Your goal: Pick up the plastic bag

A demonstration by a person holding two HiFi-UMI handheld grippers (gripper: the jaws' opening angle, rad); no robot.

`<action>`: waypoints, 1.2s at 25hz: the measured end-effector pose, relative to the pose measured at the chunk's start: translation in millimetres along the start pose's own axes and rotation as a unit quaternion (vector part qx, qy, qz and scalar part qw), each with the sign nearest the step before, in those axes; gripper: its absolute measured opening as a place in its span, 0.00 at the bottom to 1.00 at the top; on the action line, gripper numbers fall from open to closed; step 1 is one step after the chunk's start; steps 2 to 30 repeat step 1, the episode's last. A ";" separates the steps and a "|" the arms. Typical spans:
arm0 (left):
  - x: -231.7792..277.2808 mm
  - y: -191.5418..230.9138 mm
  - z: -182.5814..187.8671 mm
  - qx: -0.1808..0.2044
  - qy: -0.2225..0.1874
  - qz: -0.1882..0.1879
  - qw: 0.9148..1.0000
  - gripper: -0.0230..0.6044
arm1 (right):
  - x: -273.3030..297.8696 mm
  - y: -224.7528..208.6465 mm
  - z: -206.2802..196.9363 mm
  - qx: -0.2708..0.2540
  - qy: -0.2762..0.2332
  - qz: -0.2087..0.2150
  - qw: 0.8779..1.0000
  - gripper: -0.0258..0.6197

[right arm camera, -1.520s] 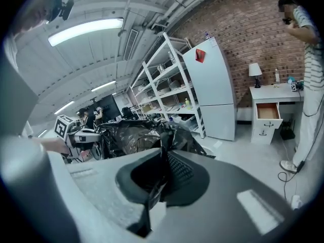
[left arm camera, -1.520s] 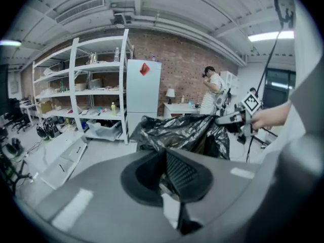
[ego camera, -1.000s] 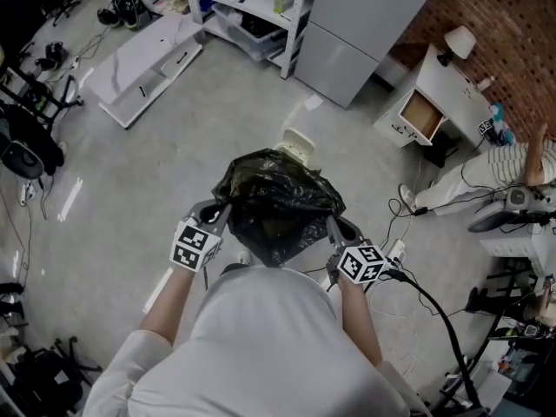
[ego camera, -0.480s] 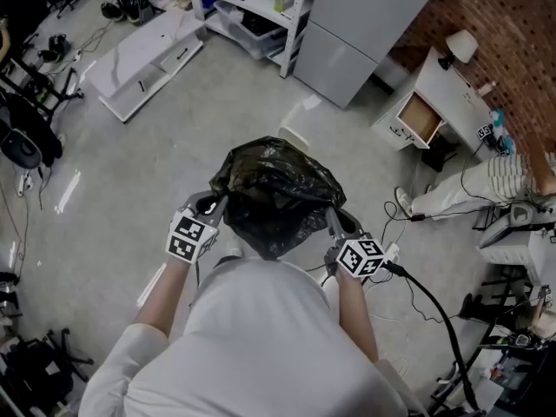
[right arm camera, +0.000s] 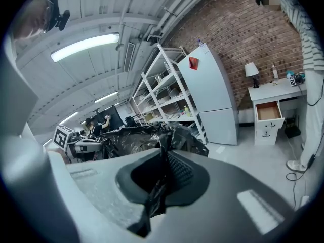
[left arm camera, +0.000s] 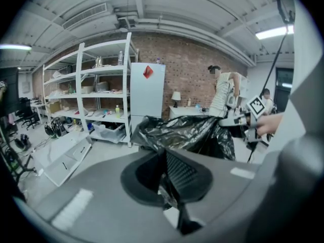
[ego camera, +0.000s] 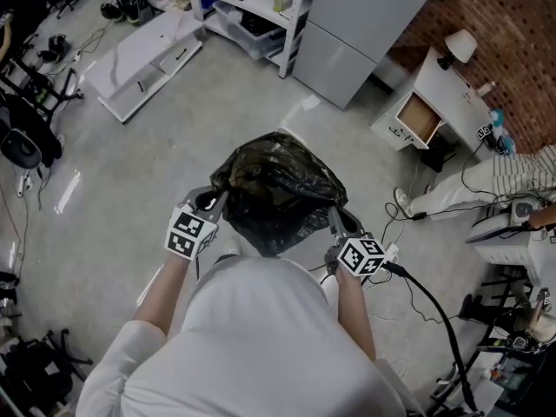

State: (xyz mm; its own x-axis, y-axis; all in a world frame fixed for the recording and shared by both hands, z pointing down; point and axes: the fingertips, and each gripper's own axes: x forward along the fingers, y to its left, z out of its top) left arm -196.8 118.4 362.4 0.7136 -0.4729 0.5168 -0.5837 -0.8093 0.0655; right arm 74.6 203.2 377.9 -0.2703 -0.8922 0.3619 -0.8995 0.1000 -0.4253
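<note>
light: bright, even, from ceiling tubes | glare: streaks on floor | edges: fisheye bend, dark corners | foreground: blurred

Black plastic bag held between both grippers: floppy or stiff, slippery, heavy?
Likely floppy: the black plastic bag drapes in wrinkles between the left gripper and the right gripper. Probably light for its size, since thin film bunches inside both shut jaws. Its glossy surface may slip if tugged hard.

Black plastic bag, crinkled, glossy, stretched open, held aloft
</note>
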 end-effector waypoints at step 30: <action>-0.2 -0.3 1.0 0.001 -0.001 0.000 1.000 0.05 | -0.3 0.1 0.0 0.001 -0.001 0.000 1.000 0.04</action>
